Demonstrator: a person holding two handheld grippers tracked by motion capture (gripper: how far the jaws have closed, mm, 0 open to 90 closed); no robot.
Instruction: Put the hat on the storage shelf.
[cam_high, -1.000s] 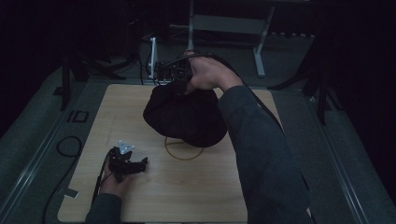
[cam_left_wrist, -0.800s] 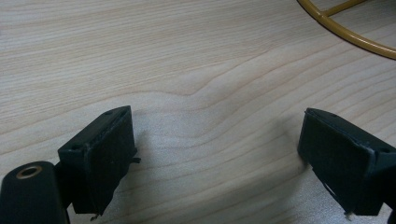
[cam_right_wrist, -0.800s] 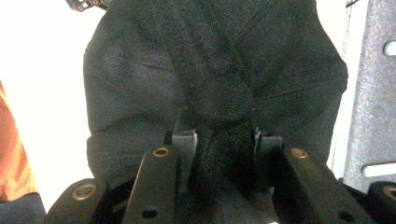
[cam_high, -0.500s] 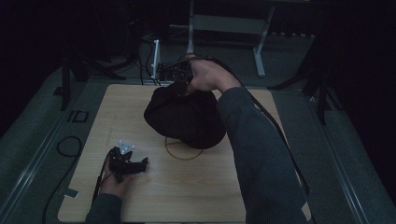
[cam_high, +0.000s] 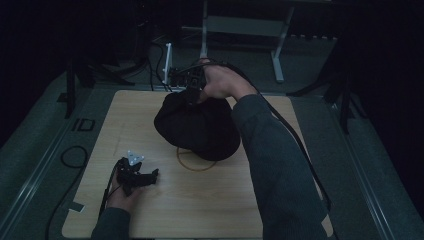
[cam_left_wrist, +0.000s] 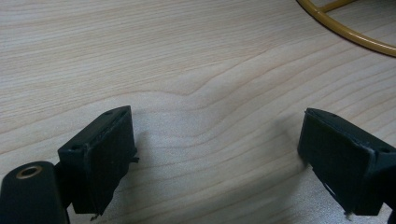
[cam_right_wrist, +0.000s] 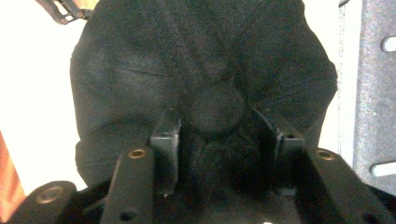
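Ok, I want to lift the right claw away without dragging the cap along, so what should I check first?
1. Right claw released: ok. Its jaws have just been opening, and the pads look off the fabric.
2. Black cap clear of those jaws: not ok. Its top button sits between them.
3. Cap resting on the table: ok.
4. Left claw open and empty: ok, over bare wood.
5. Yellow ring free of the cap: not ok. The cap covers part of it.
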